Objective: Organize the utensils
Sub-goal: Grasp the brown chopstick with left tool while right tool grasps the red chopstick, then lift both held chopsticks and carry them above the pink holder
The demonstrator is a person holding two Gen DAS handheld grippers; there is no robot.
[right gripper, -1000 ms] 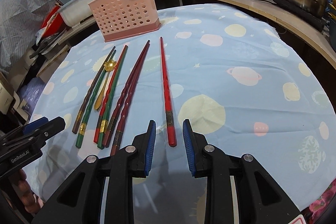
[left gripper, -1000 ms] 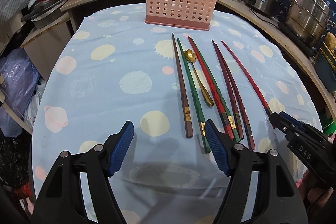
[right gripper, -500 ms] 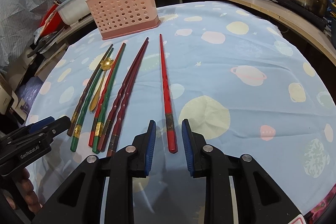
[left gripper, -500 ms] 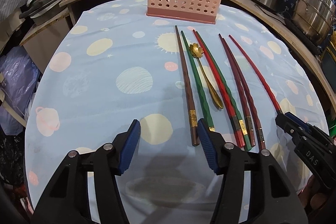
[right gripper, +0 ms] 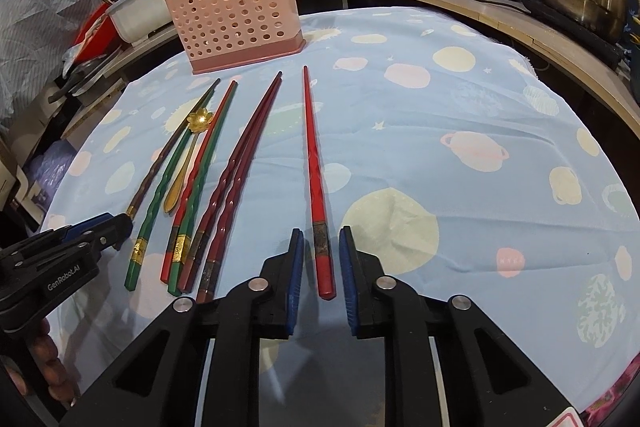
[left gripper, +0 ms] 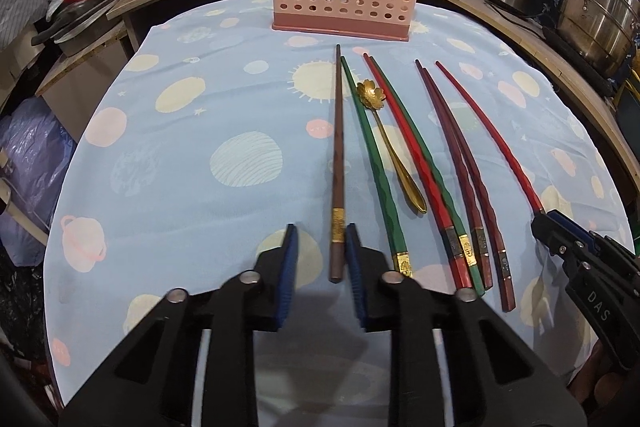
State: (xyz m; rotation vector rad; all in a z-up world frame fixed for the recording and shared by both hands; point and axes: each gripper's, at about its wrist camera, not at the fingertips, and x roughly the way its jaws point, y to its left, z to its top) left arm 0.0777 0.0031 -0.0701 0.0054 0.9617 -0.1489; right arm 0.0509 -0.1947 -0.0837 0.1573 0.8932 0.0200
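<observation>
Red chopstick (right gripper: 314,171) points toward pink caddy (right gripper: 236,23).

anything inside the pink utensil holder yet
The pink utensil holder shows no utensils above its rim or through its holes; its floor is hidden by the walls. All chopsticks, like the brown chopstick, lie on the tablecloth.

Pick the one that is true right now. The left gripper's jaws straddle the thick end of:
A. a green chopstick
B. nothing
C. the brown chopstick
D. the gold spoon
C: in the left wrist view the brown chopstick lies between the open jaws of the left gripper, unclamped.
</observation>
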